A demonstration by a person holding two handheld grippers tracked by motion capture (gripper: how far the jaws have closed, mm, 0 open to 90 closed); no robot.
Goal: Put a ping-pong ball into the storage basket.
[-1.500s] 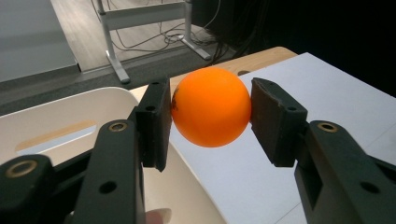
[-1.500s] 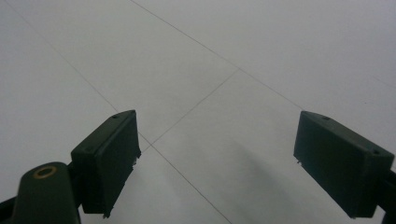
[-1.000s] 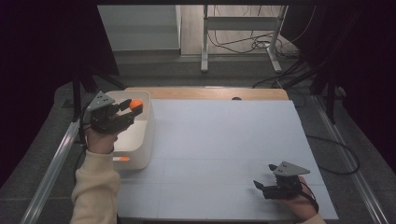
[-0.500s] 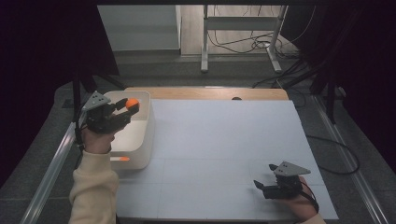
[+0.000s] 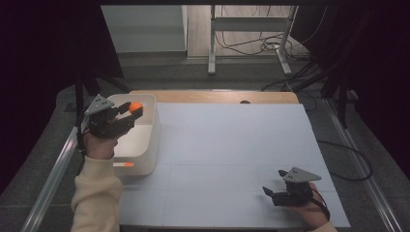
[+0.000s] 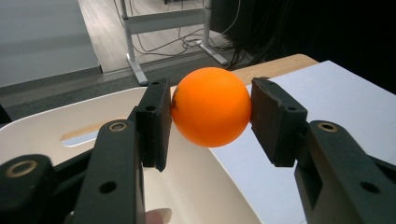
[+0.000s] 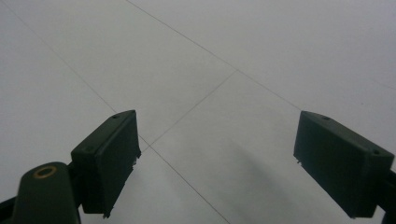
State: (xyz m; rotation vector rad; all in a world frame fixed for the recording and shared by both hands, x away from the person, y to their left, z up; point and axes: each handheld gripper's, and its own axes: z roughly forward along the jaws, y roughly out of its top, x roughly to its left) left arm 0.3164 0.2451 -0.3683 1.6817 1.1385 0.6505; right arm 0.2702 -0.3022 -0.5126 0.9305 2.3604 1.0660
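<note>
Orange ball (image 6: 211,106) sat clamped in the left gripper (image 6: 210,109) above the white bin (image 5: 145,140); the right gripper (image 7: 217,161) gaped wide over the counter (image 5: 232,145).

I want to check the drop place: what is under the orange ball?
Under the ball, held in the left gripper, is the white bin. Its inner wall shows; the fingers hide most of its floor.

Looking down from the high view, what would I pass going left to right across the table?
Left gripper holding an orange ball over the white bin → the bare white table sheet → right gripper, open, resting low near the front right.
</note>
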